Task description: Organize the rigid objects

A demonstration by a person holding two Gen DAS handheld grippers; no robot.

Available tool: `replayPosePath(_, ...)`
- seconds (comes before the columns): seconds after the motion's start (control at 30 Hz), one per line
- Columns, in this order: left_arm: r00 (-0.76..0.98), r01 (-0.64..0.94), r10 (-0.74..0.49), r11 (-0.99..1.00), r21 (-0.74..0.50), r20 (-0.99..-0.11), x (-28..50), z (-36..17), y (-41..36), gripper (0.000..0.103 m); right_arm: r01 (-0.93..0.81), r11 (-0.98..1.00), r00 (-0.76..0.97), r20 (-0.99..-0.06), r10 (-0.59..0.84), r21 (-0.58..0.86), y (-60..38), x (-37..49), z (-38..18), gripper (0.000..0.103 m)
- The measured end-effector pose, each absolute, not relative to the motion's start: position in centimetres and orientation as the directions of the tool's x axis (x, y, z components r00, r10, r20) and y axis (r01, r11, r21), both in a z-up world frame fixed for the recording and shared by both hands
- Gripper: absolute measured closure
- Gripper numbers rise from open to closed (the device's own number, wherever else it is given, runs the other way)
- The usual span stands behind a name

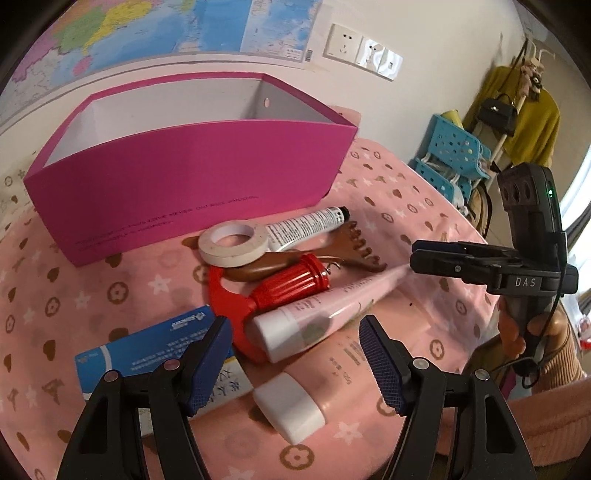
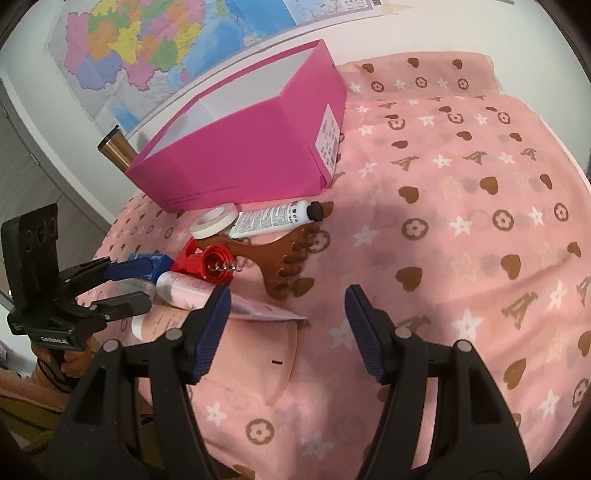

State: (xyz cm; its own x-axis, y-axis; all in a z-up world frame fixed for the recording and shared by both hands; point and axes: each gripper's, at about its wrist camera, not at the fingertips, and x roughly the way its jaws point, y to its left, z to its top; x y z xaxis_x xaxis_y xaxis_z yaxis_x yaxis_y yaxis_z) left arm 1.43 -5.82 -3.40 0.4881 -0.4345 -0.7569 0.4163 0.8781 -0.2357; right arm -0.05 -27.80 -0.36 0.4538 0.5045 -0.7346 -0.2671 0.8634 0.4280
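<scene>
Your left gripper (image 1: 295,362) stands wide with nothing pressed between its pads; a pale pink bottle (image 1: 332,373) with a white cap lies in the gap, and a blue carton (image 1: 155,343) sits at your 9 o'clock, under the left finger. Your right gripper (image 2: 288,332) is equally wide and grips nothing, poised over the pink patterned cloth (image 2: 461,229), with the bottle's flat end just below its left pad.

Beyond, toward 12 o'clock from the left gripper, the pile crowds together: a pink tube (image 1: 325,306) resting against a red corkscrew (image 1: 280,288), then a brown wooden comb (image 1: 332,254), a white tape roll (image 1: 233,244) and a white printed tube (image 1: 306,225). Farthest, at 11 o'clock, the magenta box (image 1: 184,184) stands open-topped before the wall map (image 1: 147,33).
</scene>
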Motion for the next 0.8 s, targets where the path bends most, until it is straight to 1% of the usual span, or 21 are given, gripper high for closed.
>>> replayPosePath(0.3,0.447,0.449,-0.455,0.859,-0.246,-0.771,1.0,-4.0,-7.0,0.032,-0.281,0.849,0.434,-0.73,0.528,0.447,-27.2,-0.2,-1.1,0.037)
replayPosePath(0.57,0.42,0.425,-0.457,0.862,-0.275,-0.784,1.4,-4.7,-7.1,0.032,-0.293,0.842,0.437,-0.72,0.539,0.452,-26.7,-0.3,-1.4,0.037)
replayPosePath(0.6,0.42,0.426,-0.459,0.862,-0.276,-0.783,1.4,-4.7,-7.1,0.032,-0.296,0.841,0.437,-0.719,0.541,0.453,-26.6,-0.3,-1.5,0.04)
replayPosePath(0.63,0.418,0.426,-0.462,0.86,-0.28,-0.782,1.4,-4.8,-7.1,0.033,-0.298,0.839,0.438,-0.716,0.544,0.455,-26.6,-0.3,-1.5,0.044)
replayPosePath(0.67,0.42,0.424,-0.46,0.862,-0.279,-0.783,1.4,-4.8,-7.1,0.036,-0.304,0.835,0.436,-0.713,0.549,0.458,-26.6,-0.3,-1.5,0.047)
replayPosePath(0.7,0.422,0.421,-0.456,0.864,-0.276,-0.784,1.4,-4.8,-7.1,0.037,-0.312,0.832,0.432,-0.711,0.555,0.459,-26.5,-0.3,-1.5,0.053)
replayPosePath(0.8,0.422,0.412,-0.454,0.867,-0.28,-0.785,1.5,-4.9,-7.0,0.041,-0.317,0.839,0.441,-0.715,0.543,0.442,-26.2,-0.4,-1.4,0.054)
